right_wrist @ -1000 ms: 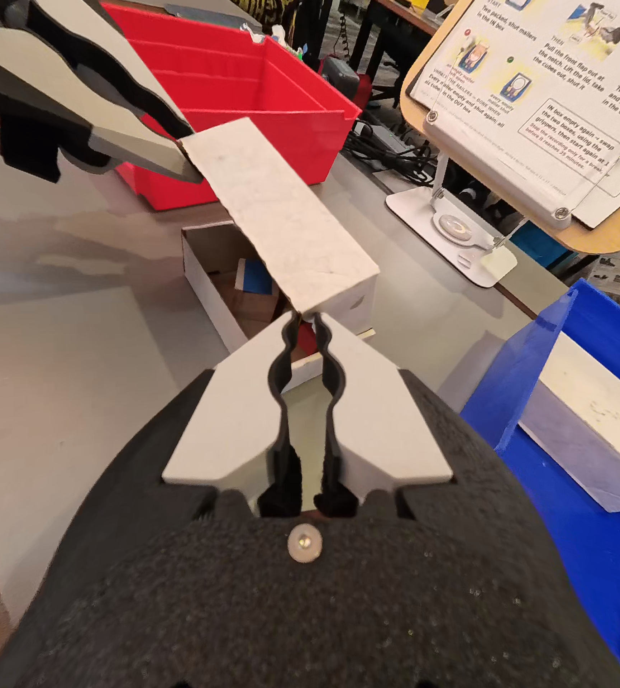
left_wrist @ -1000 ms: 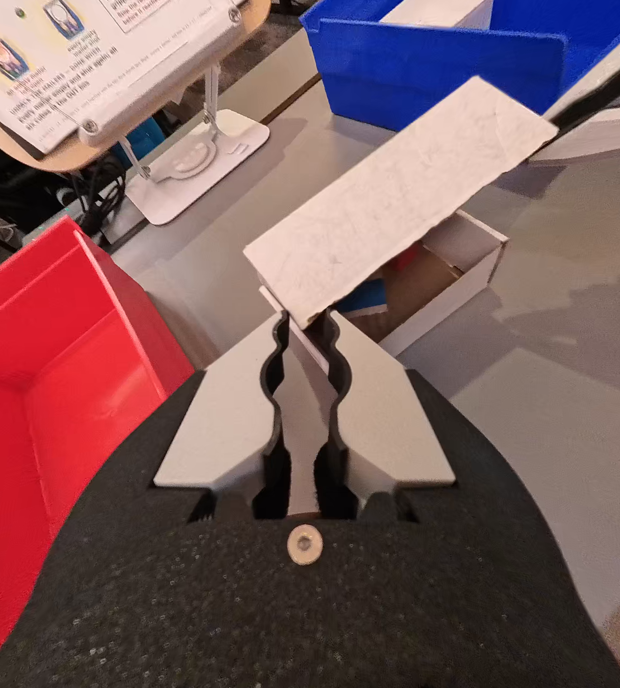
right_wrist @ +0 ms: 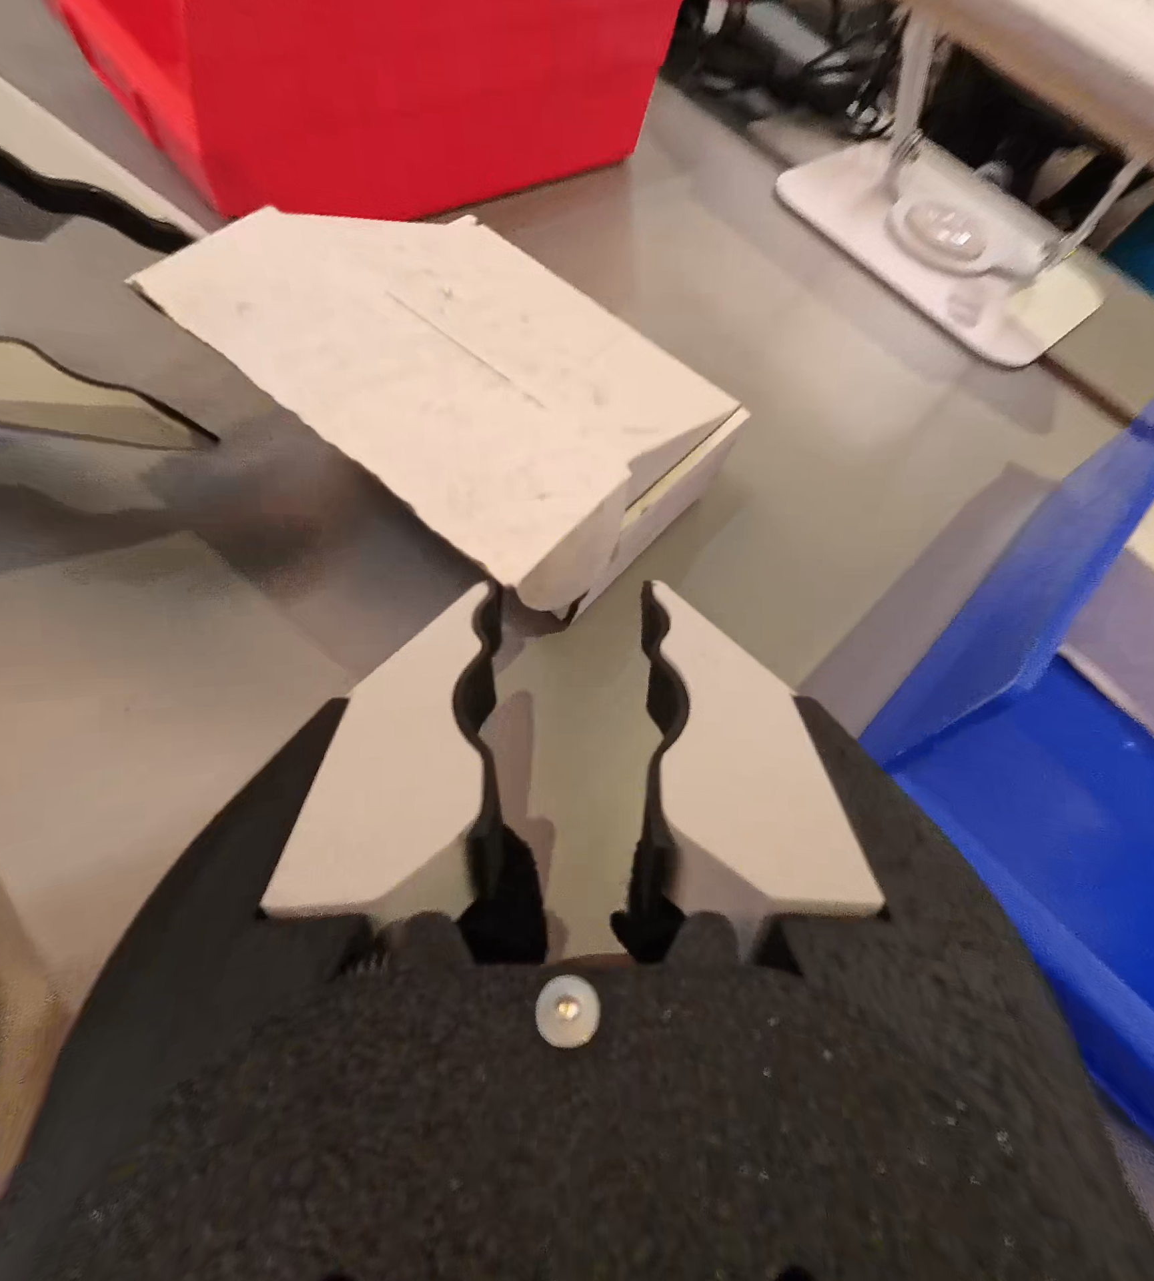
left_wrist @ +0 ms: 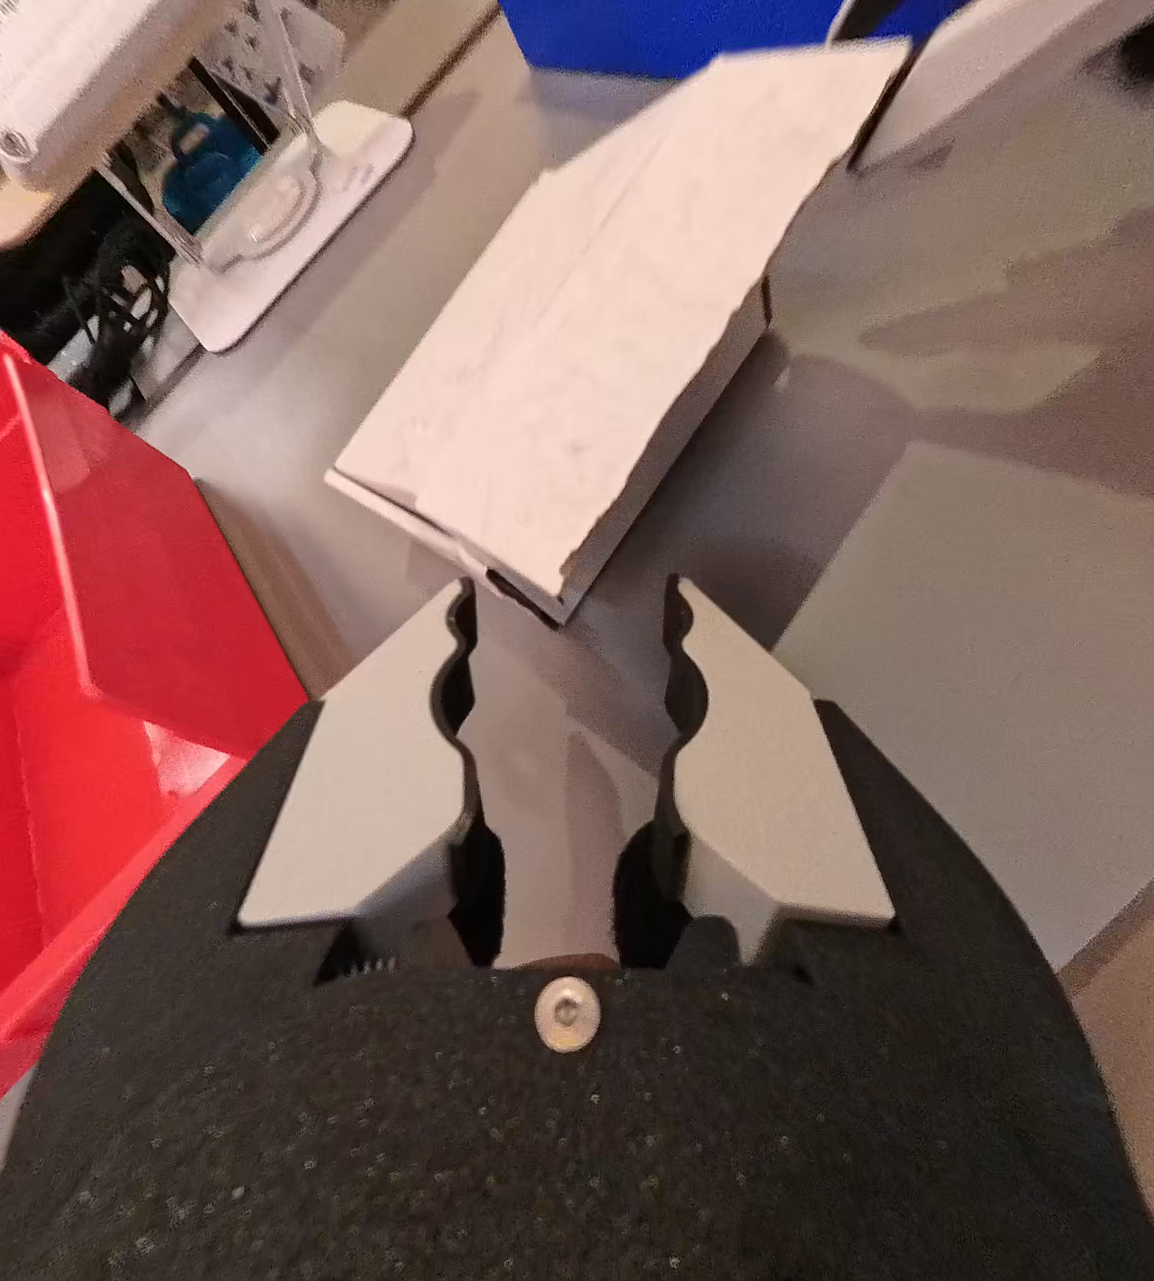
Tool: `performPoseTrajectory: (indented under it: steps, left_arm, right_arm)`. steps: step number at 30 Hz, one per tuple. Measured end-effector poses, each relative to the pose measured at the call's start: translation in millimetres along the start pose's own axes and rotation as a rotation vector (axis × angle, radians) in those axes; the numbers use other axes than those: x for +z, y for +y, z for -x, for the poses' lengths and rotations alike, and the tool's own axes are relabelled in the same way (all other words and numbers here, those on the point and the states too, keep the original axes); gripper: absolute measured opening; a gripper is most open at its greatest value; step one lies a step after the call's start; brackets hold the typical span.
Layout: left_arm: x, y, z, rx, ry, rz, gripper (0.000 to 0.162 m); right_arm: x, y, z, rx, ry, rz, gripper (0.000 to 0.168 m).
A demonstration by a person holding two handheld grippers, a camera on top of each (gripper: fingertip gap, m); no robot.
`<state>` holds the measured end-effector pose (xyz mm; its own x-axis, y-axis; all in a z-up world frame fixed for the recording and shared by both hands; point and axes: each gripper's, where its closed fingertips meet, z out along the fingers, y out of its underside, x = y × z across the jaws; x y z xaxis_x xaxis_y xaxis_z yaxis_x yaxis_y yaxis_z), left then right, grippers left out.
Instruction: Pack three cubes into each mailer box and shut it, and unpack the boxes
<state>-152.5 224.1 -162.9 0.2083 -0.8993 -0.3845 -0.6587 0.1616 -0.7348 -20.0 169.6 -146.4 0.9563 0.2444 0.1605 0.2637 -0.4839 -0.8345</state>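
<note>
Here the mailer box [left_wrist: 581, 333] lies on the smooth grey table [left_wrist: 976, 658], a flat oblong of white, scuffed cardboard with its lid down. At each short end a dark slit shows where the lid does not sit flush, and nothing inside can be seen. The left gripper [left_wrist: 569, 596] stands with jaws parted at one end of the box, its pale angular fingers [left_wrist: 380, 762] with wavy black pads gripping nothing. The right gripper [right_wrist: 567, 599] is spread likewise at the other end, also empty, and the box corner sits just ahead of its gap. A glossy red plastic bin [left_wrist: 61, 693] stands near the table's edge beside the left gripper. A blue bin [right_wrist: 1073, 728] stands beside the right gripper, cut off by the frame. A white stand [right_wrist: 941, 270] with a board of instructions is blurred, its top out of view.
</note>
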Motion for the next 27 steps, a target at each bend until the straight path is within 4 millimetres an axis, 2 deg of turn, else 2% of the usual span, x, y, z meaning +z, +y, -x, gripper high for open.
performPoseTrajectory:
  steps: [2,4,11,14,17,20,22,27]
  left_arm:
    - [-2.0,-12.2,0.9,-0.030,-0.018,-0.033,0.042]
    - [-1.6,-16.4,2.2,-0.054,-0.023,-0.033,0.027]
    - [-1.0,-11.1,10.0,-0.112,-0.027,0.012,0.017]
    - [-7.1,-10.5,12.2,-0.191,0.005,0.013,0.010]
    - [-11.9,-7.0,8.3,-0.301,0.099,0.023,0.009]
    - [-7.9,8.4,-0.2,-0.353,0.173,0.090,0.008]
    - [-2.1,16.1,-4.6,-0.336,0.190,0.113,0.008]
    - [15.1,30.8,-0.1,-0.246,0.149,0.153,0.008]
  right_arm:
    - [2.4,-1.9,-3.2,-0.052,0.058,-0.008,0.031]
    - [4.2,-3.9,-1.0,-0.085,0.070,-0.018,0.027]
    - [11.8,-8.3,2.4,-0.136,0.075,-0.022,0.020]
    - [3.1,-13.5,4.3,-0.124,0.077,-0.009,0.009]
    - [-8.8,-17.0,13.1,-0.073,0.047,0.019,0.007]
    - [-4.3,3.9,28.9,-0.024,-0.038,0.142,0.008]
    - [3.3,11.9,28.6,-0.040,-0.028,0.168,0.009]
    - [24.9,28.8,28.8,-0.012,-0.064,0.224,0.005]
